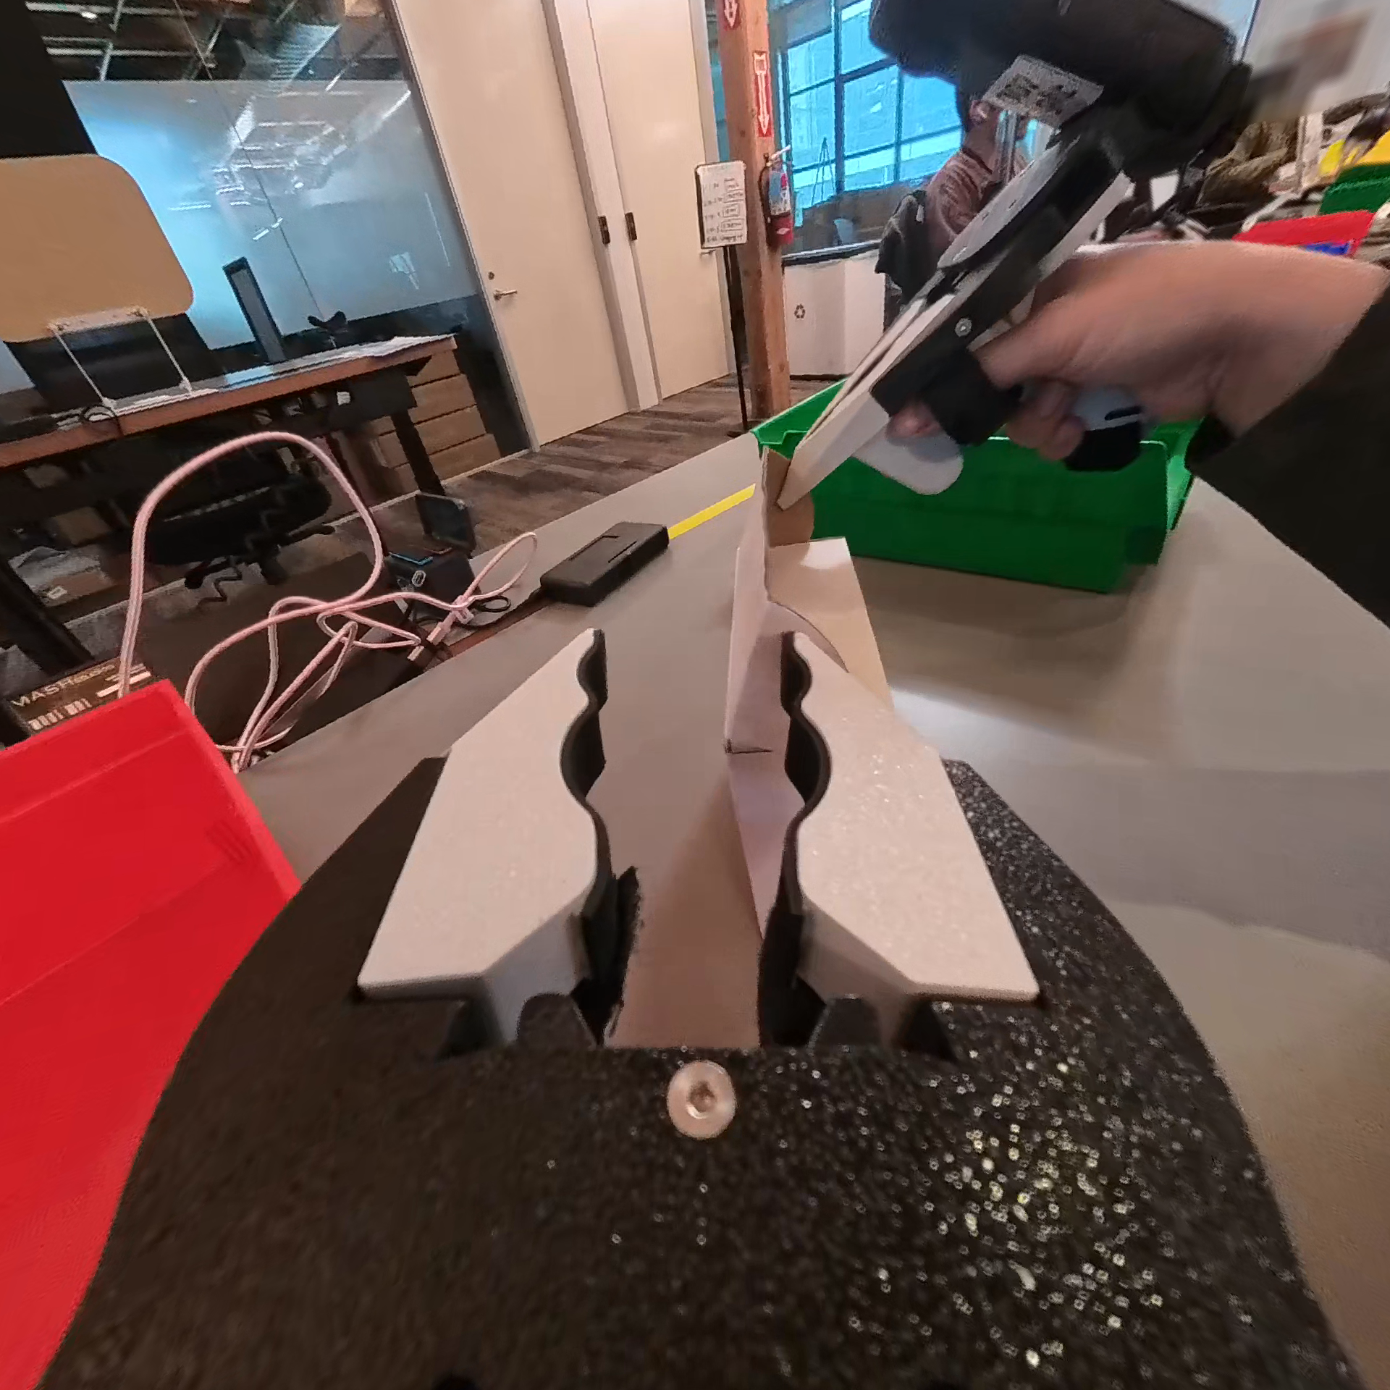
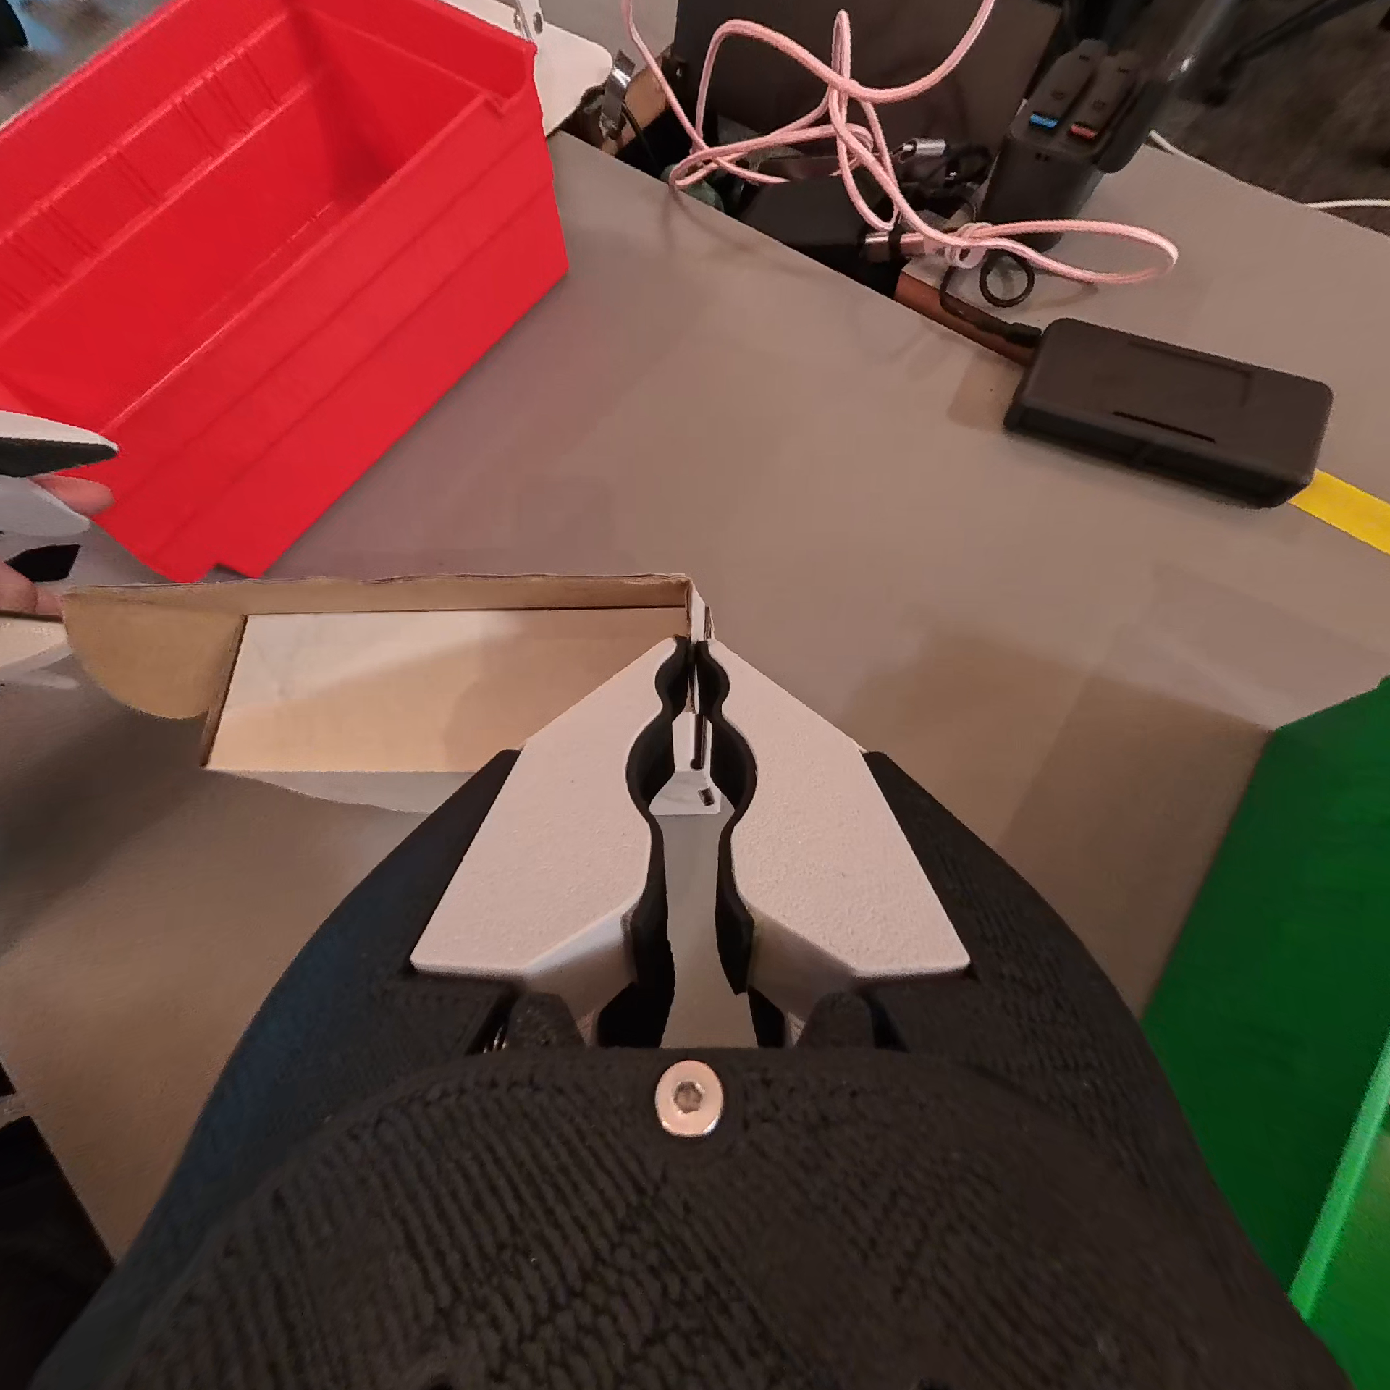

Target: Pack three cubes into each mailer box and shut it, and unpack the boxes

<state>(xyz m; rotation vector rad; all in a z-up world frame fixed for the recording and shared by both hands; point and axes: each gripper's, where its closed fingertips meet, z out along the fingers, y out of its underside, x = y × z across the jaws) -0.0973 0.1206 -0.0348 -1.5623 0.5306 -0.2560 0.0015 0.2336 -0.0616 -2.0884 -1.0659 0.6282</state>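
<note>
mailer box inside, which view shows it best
The right wrist view: it looks down into the open mailer box, showing its bare floor and brown walls. The left wrist view sees only the box's edge-on wall and a flap.

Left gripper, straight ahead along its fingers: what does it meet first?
Probably bare table. The left gripper is open; the mailer box wall stands against its right finger, not across the gap. Farther on lies a black case. Depth is unclear.
</note>
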